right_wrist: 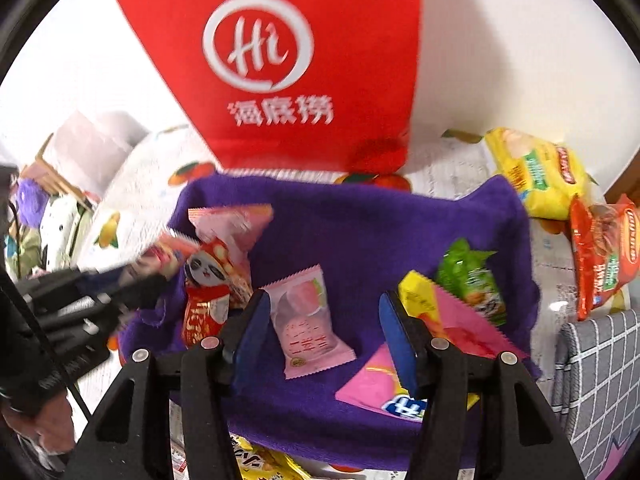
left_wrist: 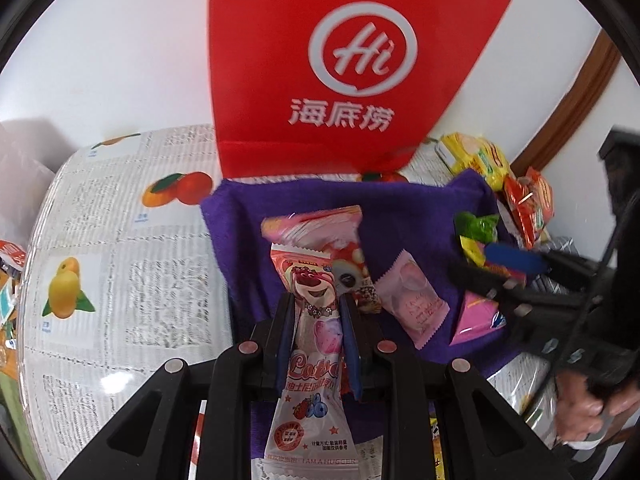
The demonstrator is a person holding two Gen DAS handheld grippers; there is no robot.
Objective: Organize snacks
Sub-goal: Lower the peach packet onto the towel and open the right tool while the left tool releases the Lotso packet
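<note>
Surface: a table under a newspaper-print cover (left_wrist: 120,280) with fruit pictures; a purple cloth (right_wrist: 360,240) lies on it and serves as landmark.
Room: a white wall behind the cloth; a red bag (left_wrist: 320,60) with a white "Hi" logo stands at the cloth's far edge; brown trim runs past the cloth's far right corner.
Left gripper (left_wrist: 316,312): clenched on a pink bear-print snack pack (left_wrist: 312,344), held above the cloth's near edge.
Right gripper (right_wrist: 324,308): fingers spread, nothing pressed between them, above the cloth's near half; a pale pink sachet (right_wrist: 308,320) lies on the cloth below the gap.
Snacks on the cloth: a panda pack (right_wrist: 208,292) at the left side, a green pack (right_wrist: 472,280) and pink wrappers (right_wrist: 460,320) at the right.
Snacks off the cloth: yellow bag (right_wrist: 536,176) and orange bag (right_wrist: 600,252) beyond its right edge.
Hard to make out: the right-wrist view is motion-blurred; packs at the cloth's near edge are cut off by the gripper frames; a hand (left_wrist: 588,412) shows only partly.
</note>
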